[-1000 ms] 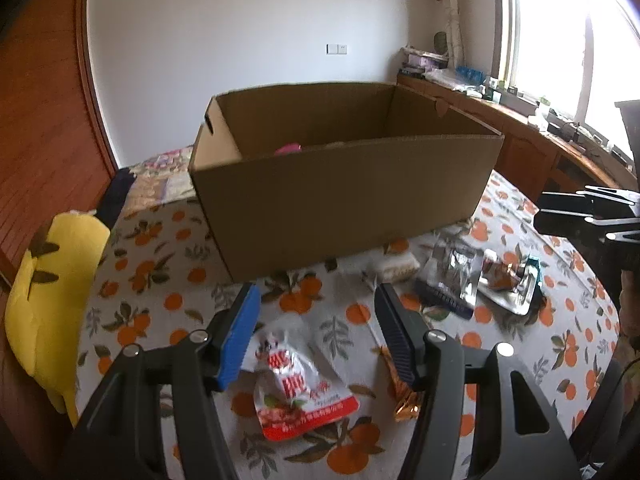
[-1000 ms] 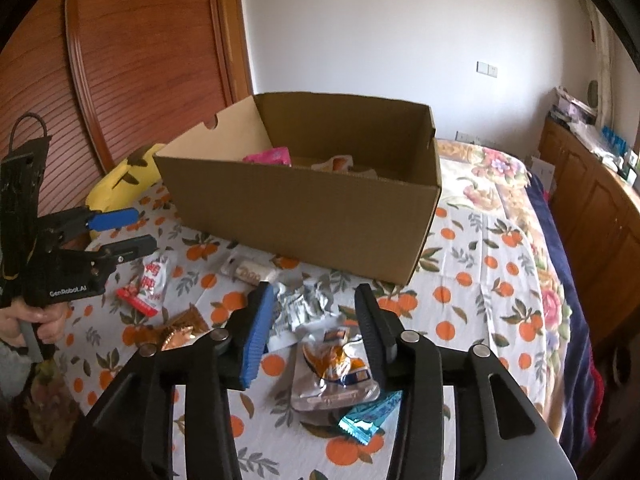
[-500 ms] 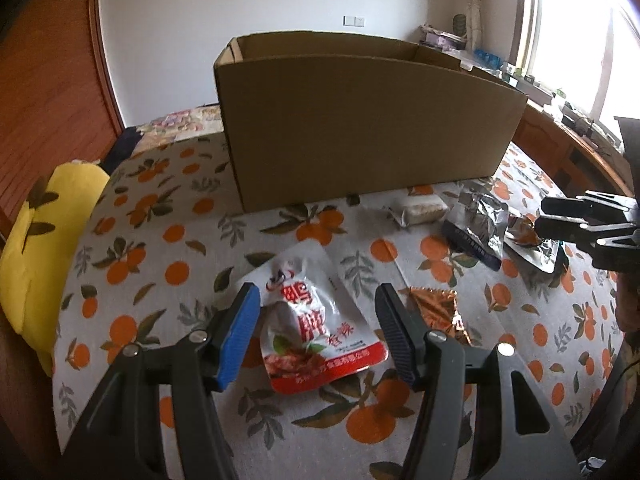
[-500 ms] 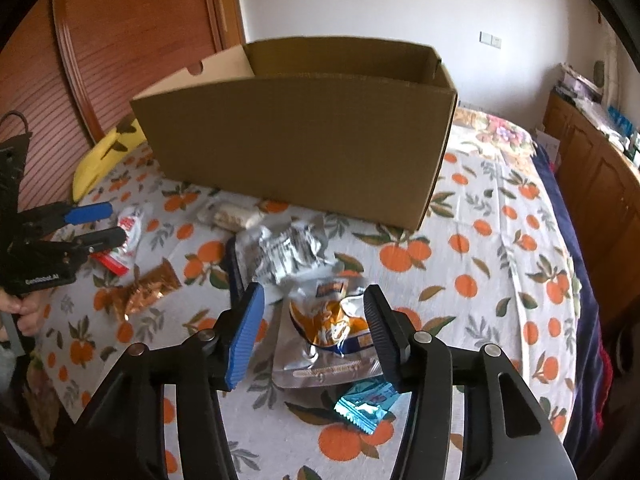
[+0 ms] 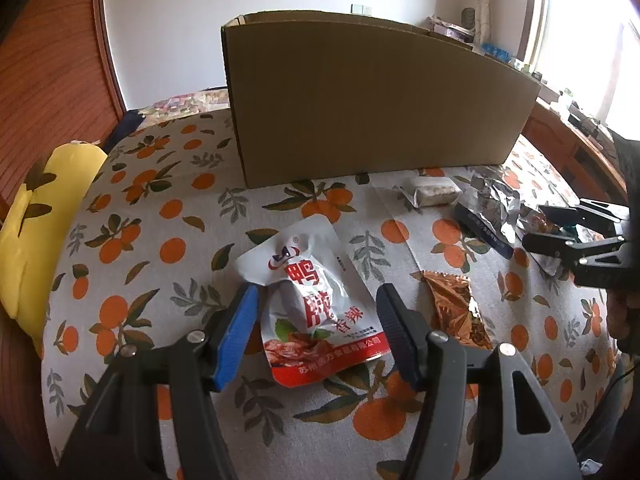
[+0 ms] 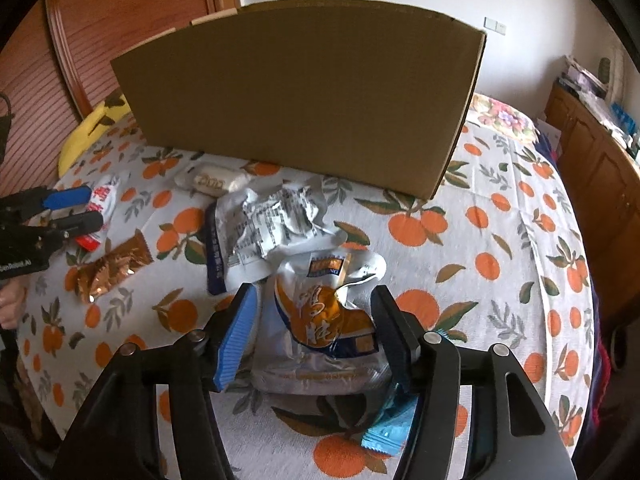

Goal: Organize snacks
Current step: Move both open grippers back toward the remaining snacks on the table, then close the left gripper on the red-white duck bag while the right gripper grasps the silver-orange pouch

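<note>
At the far left a yellow cushion (image 5: 36,216) lies at the edge of the counter (image 5: 160,216), which wears a cloth printed with oranges. The left tool (image 5: 318,330) hangs low over a white and red pouch (image 5: 316,304), its fingers apart with the pouch's lower half lying between them and neither pad pressing it. The pouch lies flat, its long axis running away from the tool toward the cardboard box (image 5: 372,108) and leaning a little leftward. Large red Chinese characters run down its face; "鸭" can be read at the top, the fine print at the bottom is too small. Just right of it lies a copper-brown foil wrapper (image 5: 456,312), then a small white wrapped bar (image 5: 432,194) close to the box wall, and a crumpled silver packet (image 6: 276,228) covered in tiny black print.

Farther right, the right tool (image 6: 314,330) straddles an orange and white pouch (image 6: 324,312) that rests partly on the silver packet; its jaws are opening, the pouch between them but not pinched. White characters on orange are creased and cannot be read surely. A blue wrapper (image 6: 384,436) peeks out beneath the right finger. Each hand is plainly nearest its own pouch; closing straight across the short axis looks like the natural grasp.
</note>
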Motion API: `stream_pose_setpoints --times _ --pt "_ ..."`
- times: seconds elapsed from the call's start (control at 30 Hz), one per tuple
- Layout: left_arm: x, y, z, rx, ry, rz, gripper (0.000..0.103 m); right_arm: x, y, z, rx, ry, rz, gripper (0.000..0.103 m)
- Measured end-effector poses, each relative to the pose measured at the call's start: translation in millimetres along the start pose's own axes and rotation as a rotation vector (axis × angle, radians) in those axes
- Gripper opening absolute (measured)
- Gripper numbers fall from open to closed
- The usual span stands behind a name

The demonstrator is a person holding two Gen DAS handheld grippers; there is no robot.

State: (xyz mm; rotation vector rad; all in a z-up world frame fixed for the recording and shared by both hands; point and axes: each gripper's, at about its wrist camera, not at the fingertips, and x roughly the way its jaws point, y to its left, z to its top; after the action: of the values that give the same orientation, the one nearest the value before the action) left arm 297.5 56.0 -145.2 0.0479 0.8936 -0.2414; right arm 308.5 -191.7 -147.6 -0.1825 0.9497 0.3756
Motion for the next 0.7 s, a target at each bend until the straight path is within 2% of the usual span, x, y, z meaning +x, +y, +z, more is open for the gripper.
stream_pose_setpoints --times 0.2,0.57,0.7 --pt "7 -1 2 -0.014 0.023 -0.001 0.063 2 5 -3 -0.025 -0.022 -0.019 0.07" --pt "14 -11 2 0.012 0.013 0.064 0.068 3 9 -4 -0.027 -0.042 -0.02 0.071" --pt "14 -11 -1 0.01 0.007 0.06 0.069 4 10 -4 -0.029 -0.043 -0.02 0.072"
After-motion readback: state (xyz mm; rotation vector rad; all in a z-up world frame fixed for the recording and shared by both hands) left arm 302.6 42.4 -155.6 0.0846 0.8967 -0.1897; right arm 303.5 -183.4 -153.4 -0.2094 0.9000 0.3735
